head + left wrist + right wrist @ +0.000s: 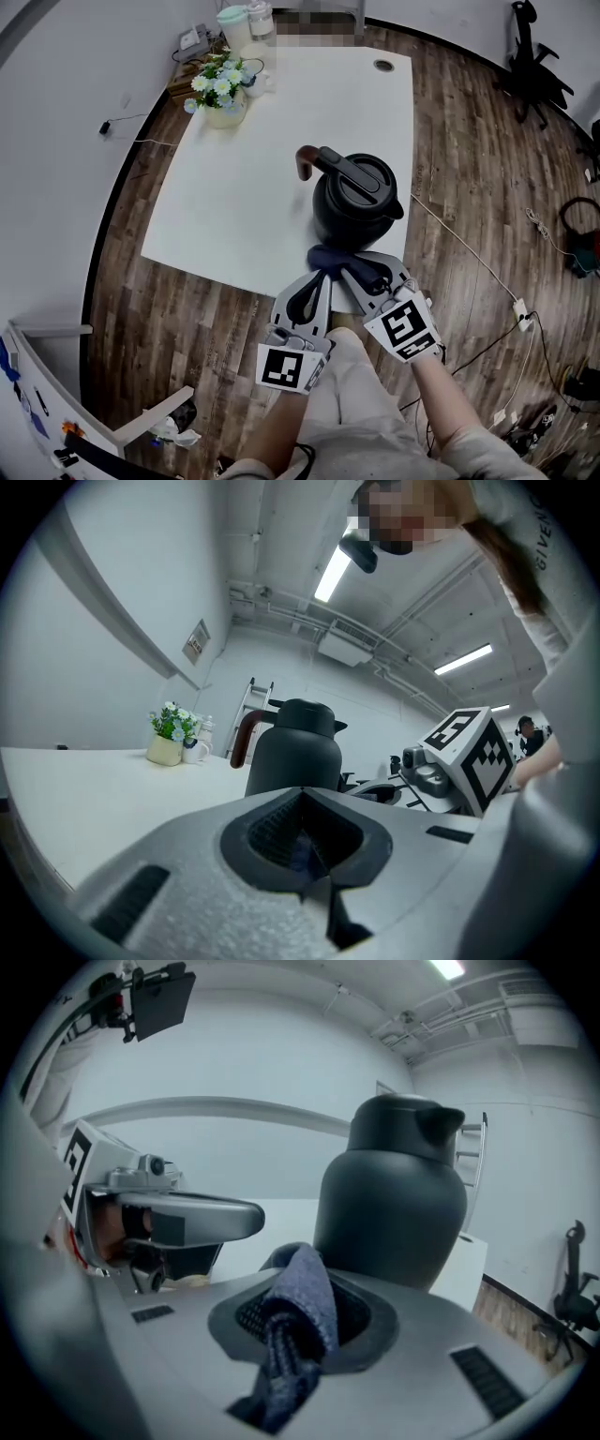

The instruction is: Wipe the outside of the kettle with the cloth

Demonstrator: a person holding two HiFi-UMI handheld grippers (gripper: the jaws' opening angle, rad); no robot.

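Note:
A black kettle (pixel 356 199) with a brown-tipped handle stands on the white table (pixel 234 187) near its front edge. A dark blue cloth (pixel 328 255) lies against the kettle's near side. My right gripper (pixel 349 269) is shut on the cloth (pixel 298 1309), close to the kettle (pixel 394 1199). Beside it on the left, my left gripper (pixel 324 276) has its jaws shut; a bit of blue shows between its pads (pixel 305 850), and I cannot tell whether it pinches the cloth. The kettle (pixel 292 752) rises just beyond the left gripper (pixel 309 841).
A pot of flowers (pixel 223 94) and white containers (pixel 234 23) stand at the table's far left corner. A cable hole (pixel 382 66) sits at the far right. Cables (pixel 469 253) run over the wooden floor, with an office chair (pixel 532 66) beyond.

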